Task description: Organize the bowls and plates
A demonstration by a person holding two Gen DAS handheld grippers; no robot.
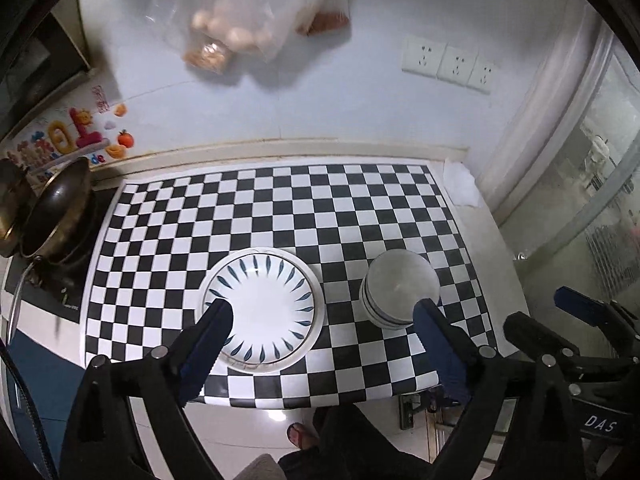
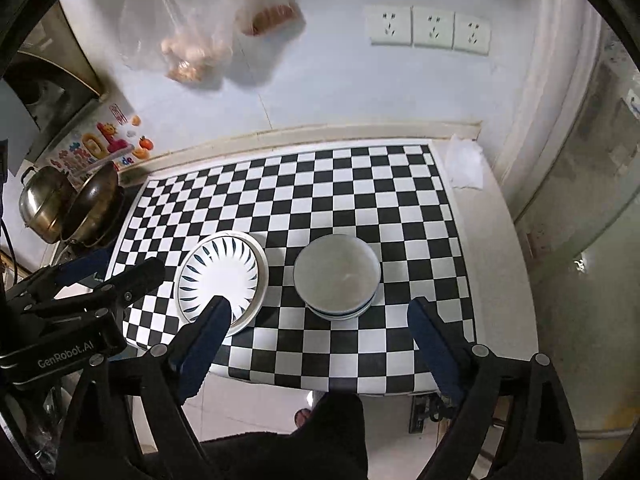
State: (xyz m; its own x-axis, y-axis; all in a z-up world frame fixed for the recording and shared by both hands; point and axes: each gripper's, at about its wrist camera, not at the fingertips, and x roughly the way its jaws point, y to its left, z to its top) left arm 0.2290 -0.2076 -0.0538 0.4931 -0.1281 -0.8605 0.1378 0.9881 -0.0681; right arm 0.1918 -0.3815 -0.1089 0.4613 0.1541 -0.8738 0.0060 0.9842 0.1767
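Both grippers, left [image 1: 324, 312] and right [image 2: 320, 312], held above the near edge, jaws wide apart, gripping nothing. Near that edge of the checkered mat [image 1: 280, 200]: stacked plates [image 1: 260, 304] beside stacked bowls [image 1: 402, 286], apart.

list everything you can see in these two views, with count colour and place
plates: a stack, count unclear, white, top one with blue leaf marks, near left of mat
bowls: a stack, count unclear, white with blue bands, right of the plates
checkered mat: one, black and white, on the counter
wok: one, dark, far left
steel pot: one, silver, beside the wok
wall sockets: three, white, on the wall
plastic bags: clear, hanging on the wall
left gripper: black, blue pads, open
right gripper: same, open
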